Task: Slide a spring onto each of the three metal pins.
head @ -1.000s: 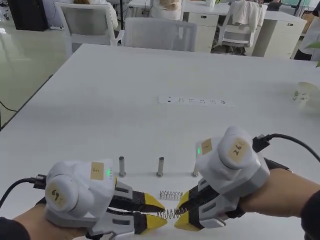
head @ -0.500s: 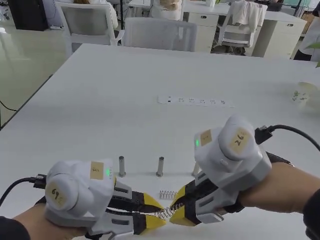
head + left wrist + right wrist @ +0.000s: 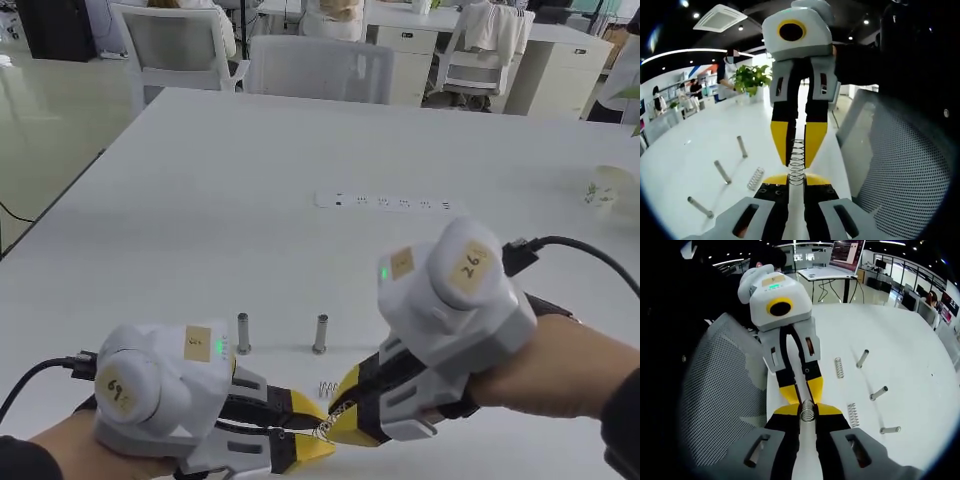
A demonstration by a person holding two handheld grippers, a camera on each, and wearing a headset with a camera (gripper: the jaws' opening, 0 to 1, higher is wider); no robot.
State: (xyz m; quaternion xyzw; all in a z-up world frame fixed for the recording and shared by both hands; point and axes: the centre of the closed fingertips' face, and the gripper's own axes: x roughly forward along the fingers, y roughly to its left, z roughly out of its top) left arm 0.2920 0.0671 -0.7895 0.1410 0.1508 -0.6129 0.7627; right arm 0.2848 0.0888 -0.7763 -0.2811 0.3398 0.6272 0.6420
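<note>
Clutter on the broad white table [image 3: 200, 200] is thin: a flat white power strip [image 3: 392, 203] lies toward the middle, a clear plastic cup [image 3: 610, 188] stands by the right edge, and grey mesh-backed chairs [image 3: 320, 68] stand beyond the far edge. Three short upright metal pins [image 3: 722, 171] stand in a row near the near edge, apart from one another. In the head view the right tool's white housing [image 3: 450, 300] covers the right end of that row. Two loose coiled springs [image 3: 853, 414] lie flat on the table just on the near-edge side of the pins, touching none of them. One of them peeks out between the pin row and the yellow jaw tips in the head view. Over the near edge the two tools meet nose to nose. The left claw [image 3: 315, 432] has its jaws drawn in until almost together, pinching one end of a small coiled steel spring [image 3: 797, 162]. The right claw [image 3: 340, 415] is likewise nearly pressed together and grips the other end of the same coil. The held spring is off the table and bridges the short gap between the facing tips, on the near-edge side of the pins and well apart from them. In the right gripper view its open end shows as a ring between that claw's yellow tips.
</note>
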